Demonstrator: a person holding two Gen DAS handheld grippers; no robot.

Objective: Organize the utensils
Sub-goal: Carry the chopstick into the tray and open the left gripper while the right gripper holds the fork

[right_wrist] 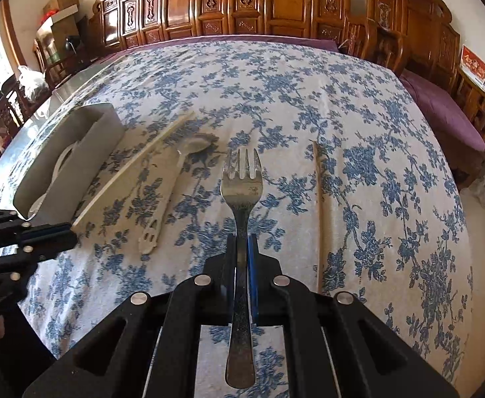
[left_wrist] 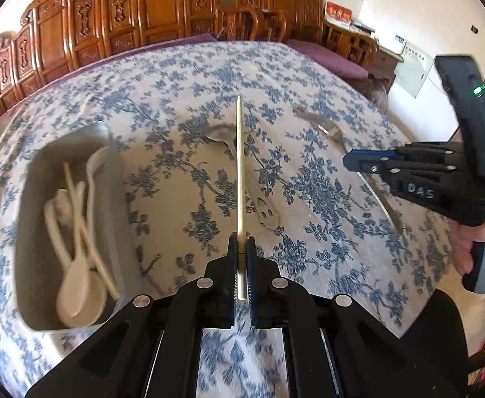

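Pale wooden chopstick (left_wrist: 241,179) is clamped near its butt end in my left gripper (left_wrist: 241,267), and my right gripper (right_wrist: 241,265) is clenched on the steel fork (right_wrist: 241,232) at mid-handle, both lifted off the flowered tablecloth (right_wrist: 309,99). Risk: the thin stick could pivot or slide between the pads on the way to the grey tray (left_wrist: 30,199), striking its rim. Both held pieces could also cross at the tray; one chopstick (right_wrist: 320,212) and a metal spoon (left_wrist: 242,179) remain on the cloth.
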